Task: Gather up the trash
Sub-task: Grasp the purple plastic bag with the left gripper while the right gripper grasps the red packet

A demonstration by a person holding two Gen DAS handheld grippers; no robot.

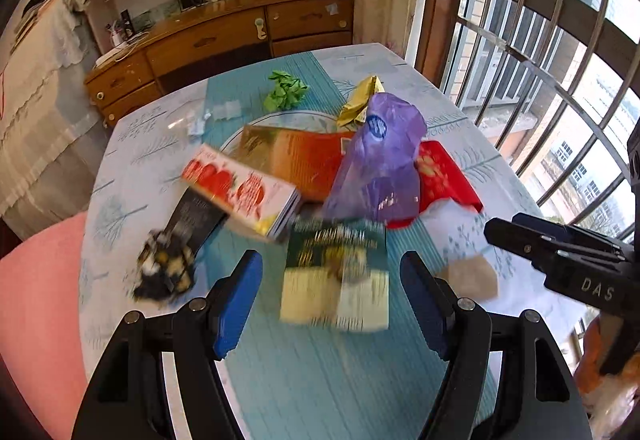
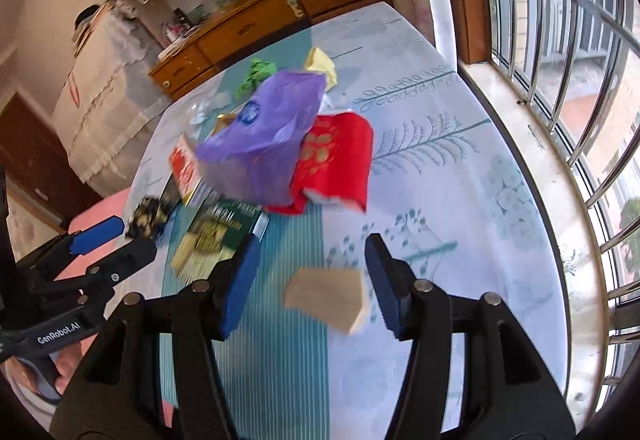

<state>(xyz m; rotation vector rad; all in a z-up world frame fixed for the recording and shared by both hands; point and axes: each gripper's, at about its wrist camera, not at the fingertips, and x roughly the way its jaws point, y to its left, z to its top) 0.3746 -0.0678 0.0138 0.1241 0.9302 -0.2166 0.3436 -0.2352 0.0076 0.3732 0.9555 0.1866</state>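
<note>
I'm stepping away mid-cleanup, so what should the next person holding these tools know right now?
Left tool: open, empty, above the green-and-cream box.
Right tool: open, empty, above the tan paper scrap.
Still on the table: purple bag, red packet, strawberry carton, green wad, yellow wrapper, dark crumpled wrapper.
Done: nothing visibly collected.
Left: everything; no bin in view.

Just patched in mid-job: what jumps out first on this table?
The purple plastic bag stands puffed up mid-table, over a red packet and an orange box. Nearer, a red-and-white carton lies left of a dark green box. Both the left gripper and right gripper hang open and empty above the clutter.
</note>
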